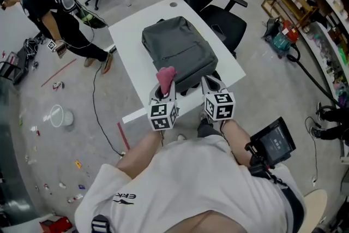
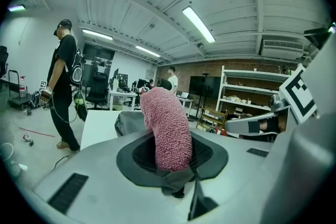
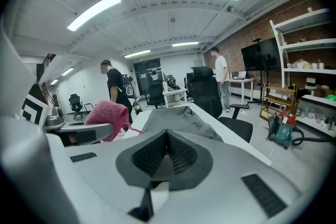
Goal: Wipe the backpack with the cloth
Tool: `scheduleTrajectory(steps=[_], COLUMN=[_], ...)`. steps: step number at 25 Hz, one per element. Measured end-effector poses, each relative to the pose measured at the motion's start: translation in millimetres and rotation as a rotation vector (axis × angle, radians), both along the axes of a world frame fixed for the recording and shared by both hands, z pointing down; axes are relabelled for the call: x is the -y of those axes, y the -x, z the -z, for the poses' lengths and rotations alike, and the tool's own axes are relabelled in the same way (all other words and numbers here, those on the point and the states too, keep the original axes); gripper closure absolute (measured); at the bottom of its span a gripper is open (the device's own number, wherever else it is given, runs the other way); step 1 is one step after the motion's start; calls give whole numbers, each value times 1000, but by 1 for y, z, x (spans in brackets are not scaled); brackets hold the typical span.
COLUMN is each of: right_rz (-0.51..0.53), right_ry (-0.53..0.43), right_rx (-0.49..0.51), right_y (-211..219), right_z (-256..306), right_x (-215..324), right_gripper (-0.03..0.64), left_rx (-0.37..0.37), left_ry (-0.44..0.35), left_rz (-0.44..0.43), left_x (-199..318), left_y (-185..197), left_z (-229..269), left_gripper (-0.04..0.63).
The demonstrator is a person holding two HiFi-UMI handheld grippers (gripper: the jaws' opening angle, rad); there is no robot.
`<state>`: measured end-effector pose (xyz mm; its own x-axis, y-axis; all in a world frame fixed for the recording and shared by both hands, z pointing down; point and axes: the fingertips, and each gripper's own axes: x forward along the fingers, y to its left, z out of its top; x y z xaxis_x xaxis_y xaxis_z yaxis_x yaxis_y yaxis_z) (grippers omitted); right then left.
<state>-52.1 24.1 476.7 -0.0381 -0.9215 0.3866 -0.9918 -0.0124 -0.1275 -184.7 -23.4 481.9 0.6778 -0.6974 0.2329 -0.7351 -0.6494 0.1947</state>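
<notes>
A dark grey backpack (image 1: 179, 52) lies flat on the white table (image 1: 128, 35); its top also shows in the left gripper view (image 2: 128, 122) and the right gripper view (image 3: 176, 119). My left gripper (image 1: 165, 84) is shut on a pink cloth (image 1: 166, 77), which stands up between the jaws (image 2: 167, 128) at the backpack's near edge. The cloth shows at the left in the right gripper view (image 3: 107, 115). My right gripper (image 1: 210, 82) is shut with nothing in it, just beside the left one at the backpack's near right corner.
A black office chair (image 1: 212, 0) stands at the table's far right side. A person in black (image 1: 52, 13) bends over at the left among cables and litter on the floor. Shelves (image 1: 327, 3) and a vacuum (image 1: 286, 38) stand at the right.
</notes>
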Motion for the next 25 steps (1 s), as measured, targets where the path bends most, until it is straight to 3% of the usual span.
scheduleTrajectory(steps=[12, 25], right_rz=[131, 231], right_ry=[-15, 21], right_rx=[-6, -1], right_y=[-66, -129], right_z=[6, -16], right_x=[123, 223], right_gripper=[614, 614], left_rx=[68, 183], left_ry=[-2, 62], left_rz=[154, 340], left_x=[112, 209], left_y=[-35, -48], left_z=[6, -14], left_gripper=[499, 499])
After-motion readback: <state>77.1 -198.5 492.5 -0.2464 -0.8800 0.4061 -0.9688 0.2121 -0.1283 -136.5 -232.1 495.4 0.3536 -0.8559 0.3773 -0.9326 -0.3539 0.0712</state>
